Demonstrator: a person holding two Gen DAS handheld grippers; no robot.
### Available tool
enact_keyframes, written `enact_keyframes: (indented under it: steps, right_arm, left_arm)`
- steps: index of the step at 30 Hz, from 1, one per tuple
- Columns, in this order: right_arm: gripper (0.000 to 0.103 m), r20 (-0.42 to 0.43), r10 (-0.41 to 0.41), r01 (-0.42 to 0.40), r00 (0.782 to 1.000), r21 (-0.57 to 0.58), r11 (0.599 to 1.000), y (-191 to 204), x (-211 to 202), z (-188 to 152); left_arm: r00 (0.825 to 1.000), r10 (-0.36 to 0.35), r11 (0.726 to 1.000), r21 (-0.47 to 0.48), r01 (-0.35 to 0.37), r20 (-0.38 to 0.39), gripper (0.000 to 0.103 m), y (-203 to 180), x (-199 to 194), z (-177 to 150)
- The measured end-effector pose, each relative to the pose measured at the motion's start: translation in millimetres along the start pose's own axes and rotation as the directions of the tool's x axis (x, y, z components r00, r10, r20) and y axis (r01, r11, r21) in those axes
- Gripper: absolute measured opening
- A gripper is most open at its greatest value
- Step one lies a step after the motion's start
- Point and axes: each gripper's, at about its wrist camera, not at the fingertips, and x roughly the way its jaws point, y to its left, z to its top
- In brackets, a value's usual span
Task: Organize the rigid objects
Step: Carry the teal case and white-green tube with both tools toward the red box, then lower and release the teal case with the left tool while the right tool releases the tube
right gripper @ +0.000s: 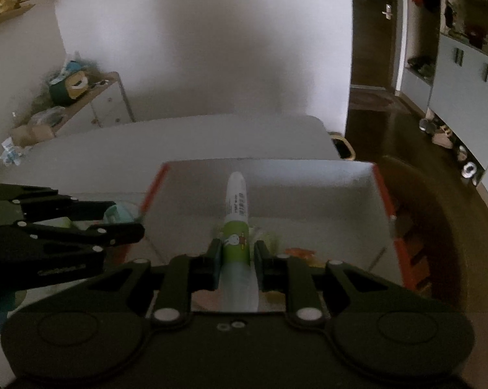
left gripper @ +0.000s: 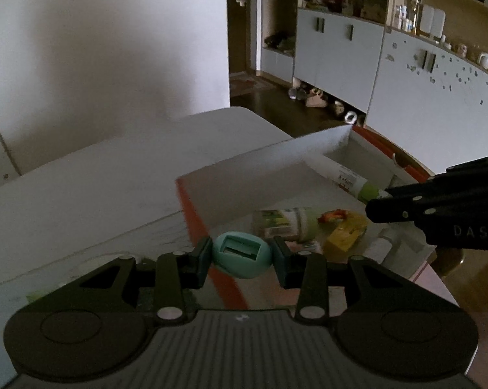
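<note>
A small teal oval object (left gripper: 239,254) is held between the pads of the left gripper (left gripper: 240,257), low in the centre of the left wrist view; the jaws are partly closed and pressed on its two sides. In the right wrist view a white tube with a green label (right gripper: 236,227) is clamped by the right gripper (right gripper: 237,259), whose jaws are drawn in tight on it, the tube's tip pointing up the frame.

Both items are carried over an open white box with red edges (left gripper: 195,223), which sits on the white table (left gripper: 81,175). Inside the box, right of centre in the left view, a green-capped bottle (left gripper: 289,222) and a yellow packet (left gripper: 344,233) can be made out; the rest is too blurred to name.

The step in hand is judged to be the carrying of two items to the box. Next, each gripper would need to be brought lower over a free patch of the box floor and its jaws released, the two hands being kept apart, as the right gripper is already seen close at the right edge of the left view.
</note>
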Motion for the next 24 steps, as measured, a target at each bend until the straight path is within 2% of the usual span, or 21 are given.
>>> enact_keyframes:
  steps: [7, 14, 24]
  right_arm:
    - [0.019, -0.029, -0.036, 0.036, 0.999, 0.001, 0.999, -35, 15, -6]
    - [0.019, -0.069, -0.056, 0.057, 0.996, 0.000, 0.998, -59, 31, -11]
    - [0.019, -0.123, -0.037, 0.029, 0.992, -0.061, 0.998, -60, 51, -13]
  left_arm:
    - [0.999, 0.015, 1.000, 0.018, -0.014, -0.052, 0.039, -26, 32, 13]
    - [0.995, -0.008, 0.997, 0.079, 0.016, -0.101, 0.039, -56, 62, 25]
    - [0.984, 0.013, 0.993, 0.117, 0.008, -0.177, 0.039, -73, 105, 44]
